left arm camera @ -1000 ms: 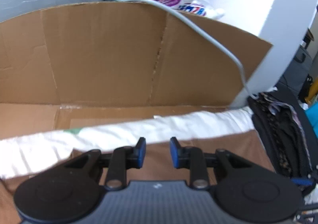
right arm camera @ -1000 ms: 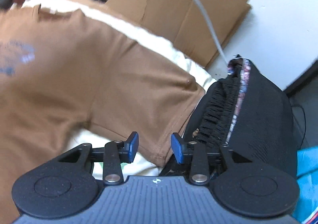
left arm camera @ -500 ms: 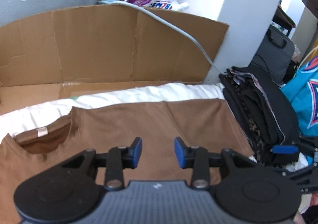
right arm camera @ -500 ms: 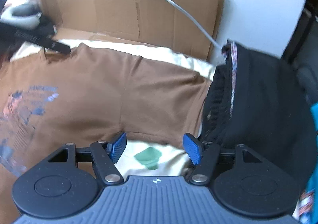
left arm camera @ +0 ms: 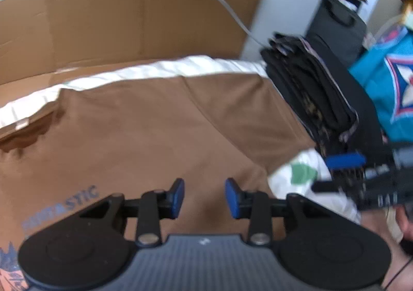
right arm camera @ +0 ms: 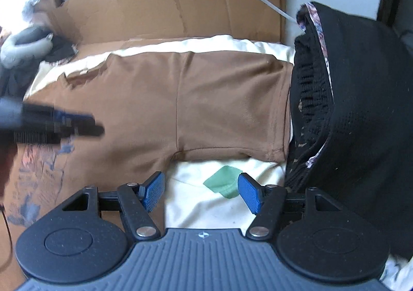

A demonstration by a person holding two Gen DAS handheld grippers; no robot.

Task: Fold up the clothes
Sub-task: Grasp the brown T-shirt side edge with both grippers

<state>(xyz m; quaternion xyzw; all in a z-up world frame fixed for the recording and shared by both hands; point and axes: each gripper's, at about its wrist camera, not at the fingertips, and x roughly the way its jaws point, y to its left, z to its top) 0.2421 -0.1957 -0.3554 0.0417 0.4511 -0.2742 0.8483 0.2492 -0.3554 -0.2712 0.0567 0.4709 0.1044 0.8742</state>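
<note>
Cardboard (right arm camera: 160, 4) behind brown T-shirt (right arm camera: 206, 100)

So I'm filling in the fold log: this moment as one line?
shirt: brown t-shirt flat, unfolded | left tool: closing, empty | right tool: open, empty, near sleeve
</note>
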